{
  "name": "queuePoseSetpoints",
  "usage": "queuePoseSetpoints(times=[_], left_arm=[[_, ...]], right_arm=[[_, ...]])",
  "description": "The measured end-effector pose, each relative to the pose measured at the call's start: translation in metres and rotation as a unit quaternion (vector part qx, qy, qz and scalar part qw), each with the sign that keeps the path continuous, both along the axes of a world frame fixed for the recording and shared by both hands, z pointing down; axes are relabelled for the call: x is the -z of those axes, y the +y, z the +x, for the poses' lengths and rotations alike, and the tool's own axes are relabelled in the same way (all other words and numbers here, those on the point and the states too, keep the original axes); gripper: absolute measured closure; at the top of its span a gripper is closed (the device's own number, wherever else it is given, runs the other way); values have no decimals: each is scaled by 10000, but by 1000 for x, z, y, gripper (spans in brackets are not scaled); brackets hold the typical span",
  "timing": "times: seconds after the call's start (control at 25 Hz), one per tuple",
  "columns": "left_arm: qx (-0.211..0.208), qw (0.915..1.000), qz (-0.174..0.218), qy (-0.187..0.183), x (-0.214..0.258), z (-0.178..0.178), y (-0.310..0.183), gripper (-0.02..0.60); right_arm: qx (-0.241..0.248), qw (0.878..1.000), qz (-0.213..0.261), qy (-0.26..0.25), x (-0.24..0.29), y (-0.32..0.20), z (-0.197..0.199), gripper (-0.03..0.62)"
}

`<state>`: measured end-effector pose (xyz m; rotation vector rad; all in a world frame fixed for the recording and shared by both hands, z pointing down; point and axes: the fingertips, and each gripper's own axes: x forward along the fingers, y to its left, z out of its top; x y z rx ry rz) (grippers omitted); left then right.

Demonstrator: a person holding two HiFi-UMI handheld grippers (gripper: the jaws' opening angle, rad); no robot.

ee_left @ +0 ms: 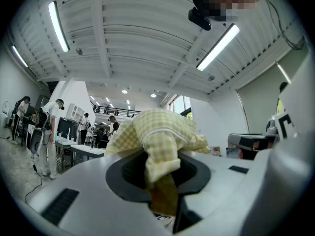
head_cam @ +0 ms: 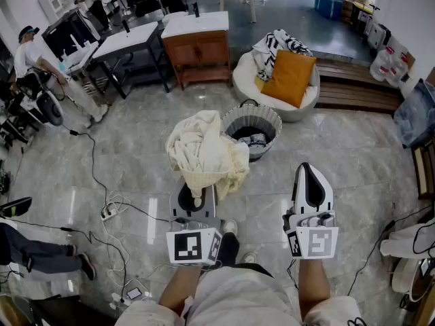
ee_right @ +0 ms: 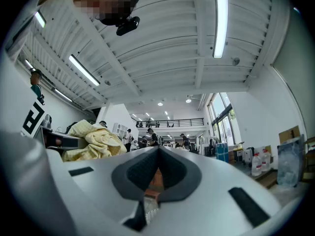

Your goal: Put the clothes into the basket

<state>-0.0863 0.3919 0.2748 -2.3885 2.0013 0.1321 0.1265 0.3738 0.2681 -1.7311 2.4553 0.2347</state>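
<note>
Near the basket (head_cam: 230, 119), left gripper (head_cam: 196, 197) held level, jaws clamped on yellow cloth (head_cam: 204, 151), right gripper (head_cam: 310, 170) alongside, jaws together, empty.

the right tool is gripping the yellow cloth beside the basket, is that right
No, it is the left tool that grips the yellow cloth. The left gripper view shows the fabric pinched between its jaws. The right tool is shut on nothing. The cloth is beside the basket, as you said.

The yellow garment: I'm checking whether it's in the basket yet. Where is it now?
The yellow garment sits centre-left in the head view, clamped in the left gripper and bunched just left of the grey basket, not inside it.
</note>
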Motion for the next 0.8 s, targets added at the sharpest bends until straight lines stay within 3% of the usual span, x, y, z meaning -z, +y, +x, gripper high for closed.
queuePoseSetpoints(times=[0.36,0.8], left_arm=[[-178,9998,41,-13,-9,-7,-3,482],[-330,9993,170,73,-6,-48,-79,482]], right_arm=[[-161,9998,-81,53,-12,-7,-10,606],[-217,9995,126,-184,-1,-69,-48,605]])
